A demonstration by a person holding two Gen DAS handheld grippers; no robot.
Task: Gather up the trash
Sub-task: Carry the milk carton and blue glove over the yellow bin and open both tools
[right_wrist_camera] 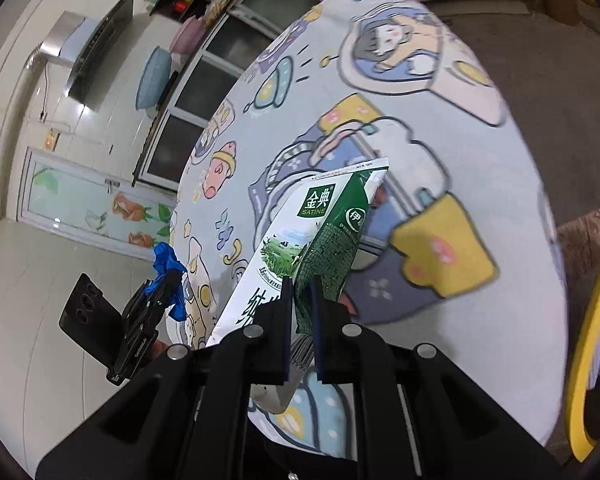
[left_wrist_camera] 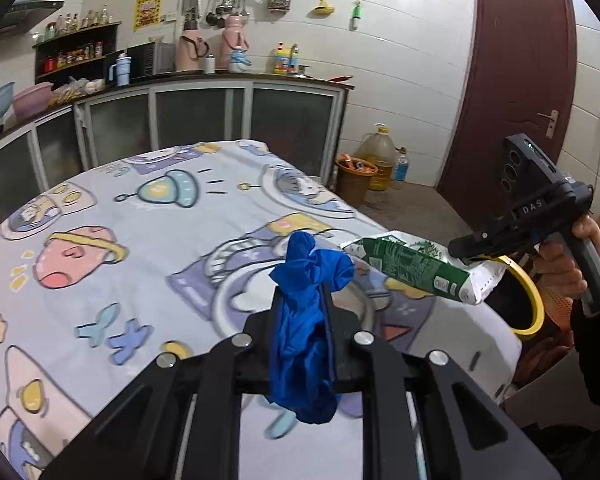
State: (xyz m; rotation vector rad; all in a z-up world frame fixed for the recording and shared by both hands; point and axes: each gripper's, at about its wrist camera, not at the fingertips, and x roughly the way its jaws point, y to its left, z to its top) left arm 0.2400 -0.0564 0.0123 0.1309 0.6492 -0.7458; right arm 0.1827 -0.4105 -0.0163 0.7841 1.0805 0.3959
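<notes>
Your work surface is a round tabletop (left_wrist_camera: 148, 240) under a pale cartoon-print cloth w/ astronauts, rockets and UFOs; the cloth area in view carries nothing loose. Behind it runs a long kitchen counter (left_wrist_camera: 204, 80) w/ glass-front cabinets, thermos flasks, bottles and basins on top; utensil rail on the white tiled wall above. A dark red door (left_wrist_camera: 520, 80) stands at right. On the floor by the counter end: a brown bin (left_wrist_camera: 354, 184) w/ scraps inside, and a large oil jug (left_wrist_camera: 380, 156) just beside it. A yellow-rimmed container (left_wrist_camera: 534, 300) sits near the table edge, below your right hand (left_wrist_camera: 568, 264).

Left hand-held gripper (left_wrist_camera: 302, 300): clenched on a crumpled blue glove (left_wrist_camera: 304, 320); the glove bunches above the tips and hangs down behind them, clear of the cloth.

Right hand-held gripper (right_wrist_camera: 302, 292): nearly closed, pinching a flattened green-and-white milk carton (right_wrist_camera: 320, 232) at its lower end; the carton is held above the tabletop, its far end pointing over the cloth. In the left wrist view it sits just right of the glove, not touching.
</notes>
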